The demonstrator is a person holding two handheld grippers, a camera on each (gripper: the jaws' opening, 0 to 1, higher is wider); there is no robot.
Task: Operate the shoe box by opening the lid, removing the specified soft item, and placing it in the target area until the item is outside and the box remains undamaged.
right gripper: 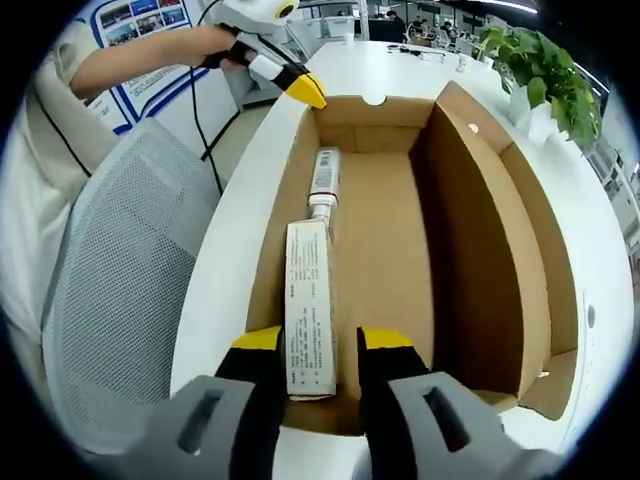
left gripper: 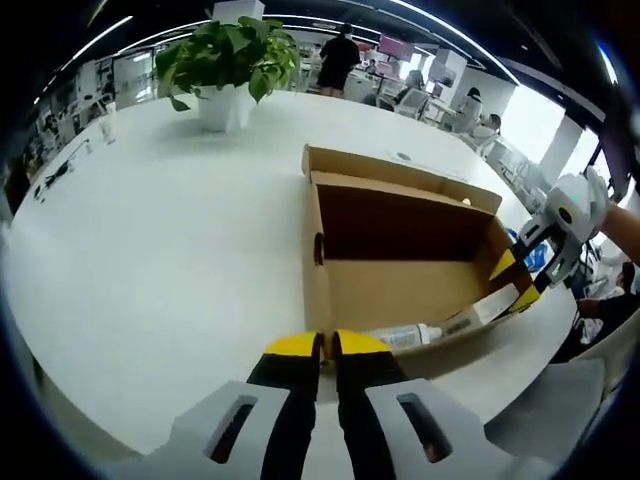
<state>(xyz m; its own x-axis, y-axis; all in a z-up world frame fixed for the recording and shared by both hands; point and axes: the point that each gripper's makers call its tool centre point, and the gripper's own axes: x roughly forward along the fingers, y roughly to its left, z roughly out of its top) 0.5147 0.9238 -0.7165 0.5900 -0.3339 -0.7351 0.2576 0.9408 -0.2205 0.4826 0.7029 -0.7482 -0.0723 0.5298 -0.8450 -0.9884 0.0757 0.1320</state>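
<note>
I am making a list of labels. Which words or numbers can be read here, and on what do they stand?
No text can be read.
Tube in the box: fine print, too small.
Wall posters: blurred.

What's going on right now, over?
Box open. Right gripper open around tube. Left gripper shut, at box edge. Nothing in the way.

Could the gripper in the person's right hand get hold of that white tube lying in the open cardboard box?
Probably yes. The box is open on top, and the right gripper has its jaws apart on either side of the tube's flat end. Nothing lies between them.
</note>
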